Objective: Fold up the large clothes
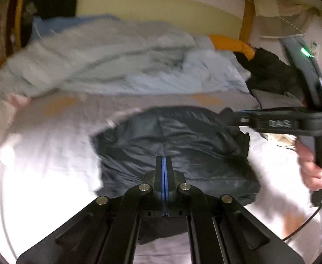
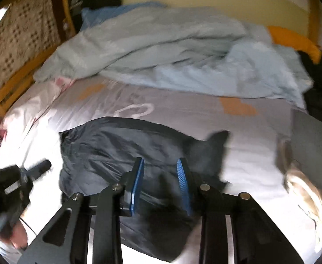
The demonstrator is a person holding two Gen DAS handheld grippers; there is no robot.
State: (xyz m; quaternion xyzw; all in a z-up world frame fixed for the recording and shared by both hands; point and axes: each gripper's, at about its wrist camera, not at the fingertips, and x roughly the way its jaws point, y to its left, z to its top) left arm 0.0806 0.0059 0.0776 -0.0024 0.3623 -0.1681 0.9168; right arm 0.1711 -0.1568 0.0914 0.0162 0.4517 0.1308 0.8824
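A dark navy puffy jacket (image 1: 178,145) lies bunched in a compact shape on the pale bed sheet (image 1: 50,145); it also shows in the right wrist view (image 2: 116,149). My left gripper (image 1: 164,160) is shut with its blue pads pressed together, empty, above the jacket's near part. My right gripper (image 2: 161,167) is open and empty, its blue pads apart over the jacket's near right part. In the left wrist view the right gripper (image 1: 229,112) reaches in from the right by the jacket's far right edge. The left gripper (image 2: 44,165) shows at the left of the right wrist view.
A rumpled light blue duvet (image 1: 108,66) lies across the back of the bed. An orange cloth (image 1: 233,44) and a black garment (image 1: 271,70) sit at the back right. A wooden bed frame (image 2: 17,83) runs along the left. A grey flat item (image 2: 310,136) lies at right.
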